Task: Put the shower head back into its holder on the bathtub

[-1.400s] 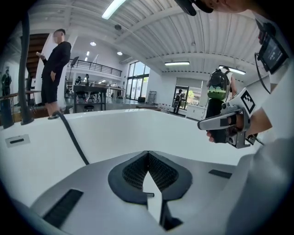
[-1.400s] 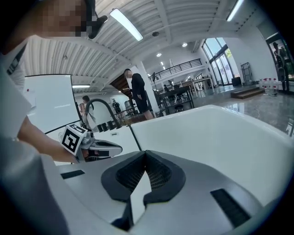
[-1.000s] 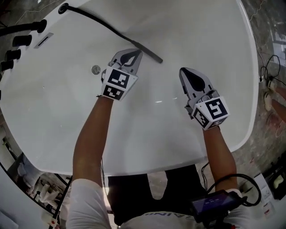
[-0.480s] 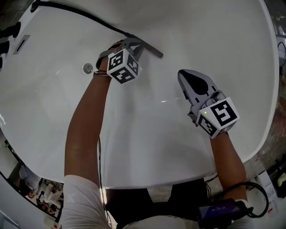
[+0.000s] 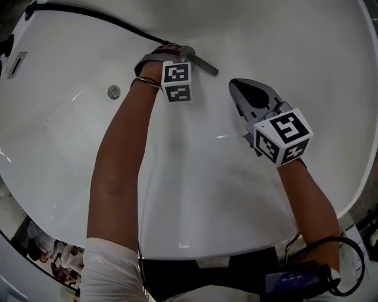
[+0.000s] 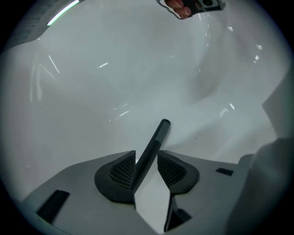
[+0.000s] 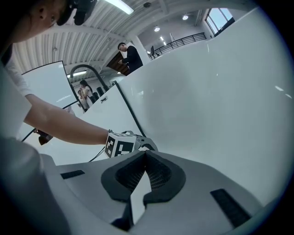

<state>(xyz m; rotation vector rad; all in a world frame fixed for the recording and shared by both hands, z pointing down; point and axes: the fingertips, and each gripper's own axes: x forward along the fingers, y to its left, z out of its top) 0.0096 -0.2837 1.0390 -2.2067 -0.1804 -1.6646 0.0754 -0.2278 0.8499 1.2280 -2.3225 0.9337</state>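
The shower head point(image 5: 205, 64) is a thin black wand lying on the floor of the white bathtub point(image 5: 277, 41). Its black hose point(image 5: 100, 17) runs off to the rim at the upper left. My left gripper point(image 5: 181, 55) points steeply down over the wand. In the left gripper view the wand point(image 6: 157, 136) passes between the jaws of that gripper point(image 6: 147, 159), which are opening, and the right pad stands a little off it. My right gripper point(image 5: 235, 85) hovers to the right of the wand, and its tips point(image 7: 145, 154) meet with nothing between them.
A round metal drain point(image 5: 113, 91) sits in the tub floor left of my left arm. A slot plate point(image 5: 16, 63) and dark fittings sit on the rim at the upper left. People stand in the room beyond the tub in the right gripper view.
My left hand dropped toward the tub floor and rolled, so its cube faces differently, and its jaws went from shut to straddling the wand. The right gripper sank a little.
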